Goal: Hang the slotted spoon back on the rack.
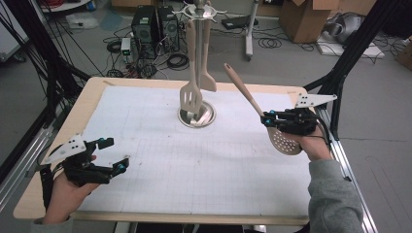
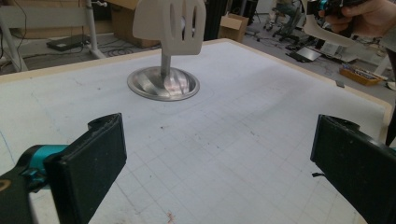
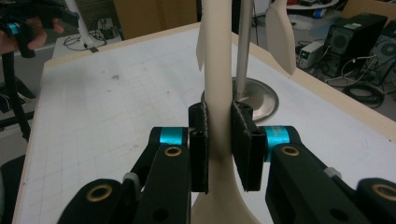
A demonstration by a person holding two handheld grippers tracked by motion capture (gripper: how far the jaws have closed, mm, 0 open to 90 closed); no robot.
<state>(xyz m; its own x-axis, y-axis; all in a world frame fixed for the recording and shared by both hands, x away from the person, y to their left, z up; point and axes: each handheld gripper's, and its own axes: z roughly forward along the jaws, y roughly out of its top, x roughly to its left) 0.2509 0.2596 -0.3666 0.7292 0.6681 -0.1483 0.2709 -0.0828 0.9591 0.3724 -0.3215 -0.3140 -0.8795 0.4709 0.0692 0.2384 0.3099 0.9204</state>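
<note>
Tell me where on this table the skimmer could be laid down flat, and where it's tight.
The white grid mat is bare across its middle, between the left gripper and the right gripper holding the skimmer, and along the near edge. The far left corner is free too. It is crowded at the far middle: the rack's steel base with the slotted turner hanging over it.

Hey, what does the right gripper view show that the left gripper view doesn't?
Right gripper view alone: the right gripper shut on the skimmer's handle, and computer towers on the floor.

Left gripper view alone: the left gripper with jaws wide apart and nothing between them, and the slotted turner hanging at the rack.

Both: the rack's round metal base and the gridded white table mat.
</note>
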